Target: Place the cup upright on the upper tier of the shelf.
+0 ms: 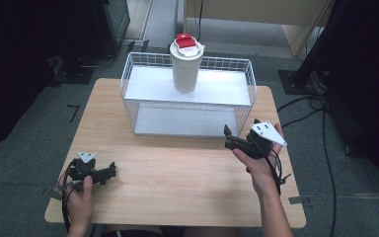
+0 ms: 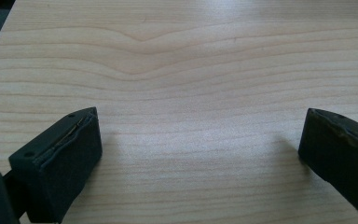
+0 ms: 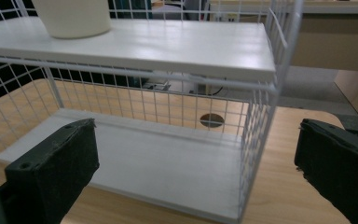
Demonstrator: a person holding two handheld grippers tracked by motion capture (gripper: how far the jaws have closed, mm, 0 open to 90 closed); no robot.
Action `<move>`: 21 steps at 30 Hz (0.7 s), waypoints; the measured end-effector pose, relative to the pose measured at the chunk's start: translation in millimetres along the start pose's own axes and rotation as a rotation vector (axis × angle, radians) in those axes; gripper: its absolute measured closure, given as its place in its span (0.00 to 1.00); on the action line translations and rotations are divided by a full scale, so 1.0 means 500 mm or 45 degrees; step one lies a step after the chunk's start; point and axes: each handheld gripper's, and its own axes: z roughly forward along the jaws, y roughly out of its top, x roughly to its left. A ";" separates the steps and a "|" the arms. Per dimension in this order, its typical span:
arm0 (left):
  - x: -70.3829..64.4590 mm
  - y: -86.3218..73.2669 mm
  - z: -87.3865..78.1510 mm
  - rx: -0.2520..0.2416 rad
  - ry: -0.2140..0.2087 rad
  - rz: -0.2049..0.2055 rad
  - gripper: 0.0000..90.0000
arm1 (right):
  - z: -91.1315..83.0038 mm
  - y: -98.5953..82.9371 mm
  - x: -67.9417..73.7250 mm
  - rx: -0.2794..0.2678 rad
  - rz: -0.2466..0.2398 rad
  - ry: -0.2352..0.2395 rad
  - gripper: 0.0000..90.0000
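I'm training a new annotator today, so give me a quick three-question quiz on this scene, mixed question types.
1. True or false: the cup stands on the rack's lower shelf.
2. Which hand-held gripper is nearer the rack? A left B right
3. Fill in: the cup's lid has a ___ flap.

Key: 1 false, it stands on the top shelf. 2 B. 3 red.

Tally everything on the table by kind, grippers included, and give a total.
White cup with red-and-white lid, on the top shelf: 1
White wire rack with two shelves: 1
Black grippers, left gripper and right gripper, both open: 2
Total: 4
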 end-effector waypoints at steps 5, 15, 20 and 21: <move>0.000 0.000 0.000 0.000 0.000 0.000 0.00 | -0.016 -0.034 -0.027 0.015 0.007 0.001 0.00; 0.000 0.000 0.000 0.001 0.000 0.002 0.00 | -0.047 -0.098 -0.079 0.043 0.053 -0.055 0.00; 0.000 0.000 0.000 0.001 0.000 0.000 0.00 | -0.064 -0.130 -0.108 0.072 0.067 -0.091 0.00; 0.000 0.000 0.000 -0.001 0.000 -0.001 0.00 | -0.066 -0.136 -0.113 0.080 0.074 -0.096 0.00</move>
